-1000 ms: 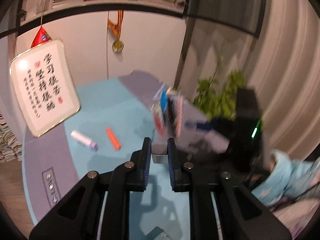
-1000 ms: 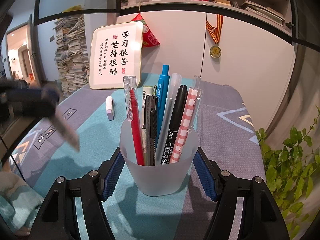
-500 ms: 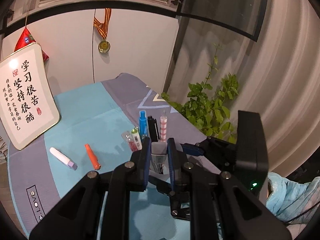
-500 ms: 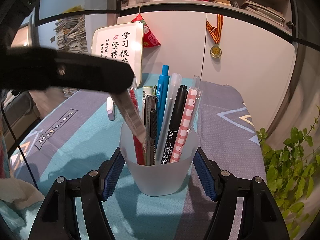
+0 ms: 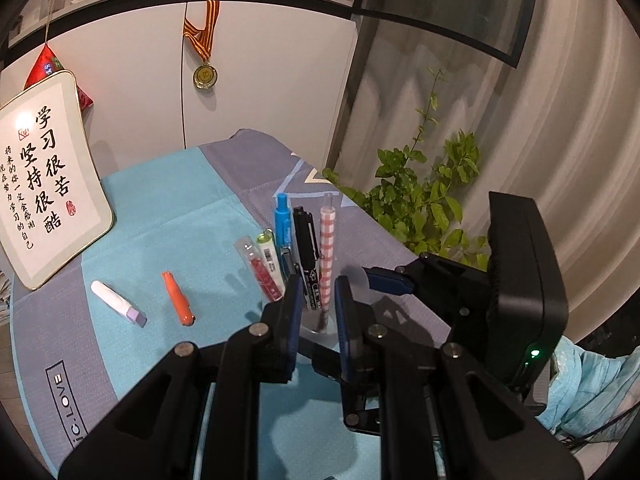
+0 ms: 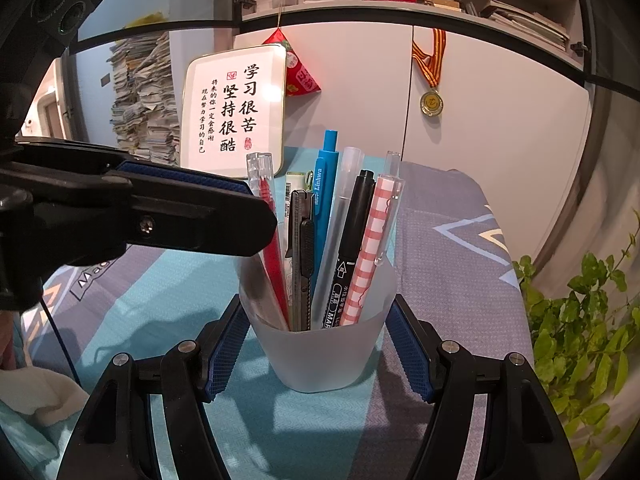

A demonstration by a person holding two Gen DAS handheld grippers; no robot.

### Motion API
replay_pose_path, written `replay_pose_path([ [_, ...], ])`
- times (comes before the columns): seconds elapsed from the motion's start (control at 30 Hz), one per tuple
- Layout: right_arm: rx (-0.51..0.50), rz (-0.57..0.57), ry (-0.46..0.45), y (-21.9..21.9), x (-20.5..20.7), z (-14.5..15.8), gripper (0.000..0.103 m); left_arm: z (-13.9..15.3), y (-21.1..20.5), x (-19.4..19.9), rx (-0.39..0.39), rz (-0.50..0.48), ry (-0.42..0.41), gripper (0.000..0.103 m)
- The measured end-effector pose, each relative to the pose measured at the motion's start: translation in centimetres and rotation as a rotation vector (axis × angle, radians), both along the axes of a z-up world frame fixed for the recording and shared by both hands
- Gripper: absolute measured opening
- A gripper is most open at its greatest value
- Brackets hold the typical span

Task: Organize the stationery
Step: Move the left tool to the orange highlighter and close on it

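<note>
Nearest to me, my right tongs (image 6: 317, 308) are clamped on the frosted cup (image 6: 320, 360), one blue pad against each side, and the cup stands upright on the cloth-covered counter (image 6: 160, 312). In the cup: a red pen (image 6: 272, 248), a grey utility knife (image 6: 302, 240), a blue pen (image 6: 325, 184), a black marker (image 6: 352, 240) and a pink checked pen (image 6: 372, 248), all leaning towards me.

My left tongs (image 5: 316, 284) hang over the cup's left rim with only a narrow gap between the jaws. A pale, blurred stick (image 6: 276, 292) runs from under their tip down into the cup. Whether they pinch it, I cannot tell.

Further out on the counter lie an orange marker (image 5: 178, 300) and a white-and-lilac stick (image 5: 116, 303), apart from each other. Behind them a framed calligraphy board (image 5: 48, 196) leans upright, and a medal (image 5: 205, 75) hangs on the cabinet.
</note>
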State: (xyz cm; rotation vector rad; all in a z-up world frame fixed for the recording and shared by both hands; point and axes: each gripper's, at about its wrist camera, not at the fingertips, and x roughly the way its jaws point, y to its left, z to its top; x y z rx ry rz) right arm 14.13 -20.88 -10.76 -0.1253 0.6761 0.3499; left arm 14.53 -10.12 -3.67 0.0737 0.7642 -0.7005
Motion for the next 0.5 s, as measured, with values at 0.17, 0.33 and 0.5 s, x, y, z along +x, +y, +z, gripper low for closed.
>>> replay_pose_path([
  [0.17,-0.001,-0.001,-0.001,0.0,0.0,0.0,0.071,0.4,1.2,0.2,-0.014,0.044,-0.012,0.014],
  [0.33,0.001,-0.001,0.0,0.0,0.1,0.0,0.071,0.3,5.0,2.3,-0.048,0.226,0.015,0.015],
  [0.5,0.001,-0.001,0.0,0.0,0.1,0.1,0.071,-1.5,10.5,5.5,-0.062,0.547,0.08,0.017],
])
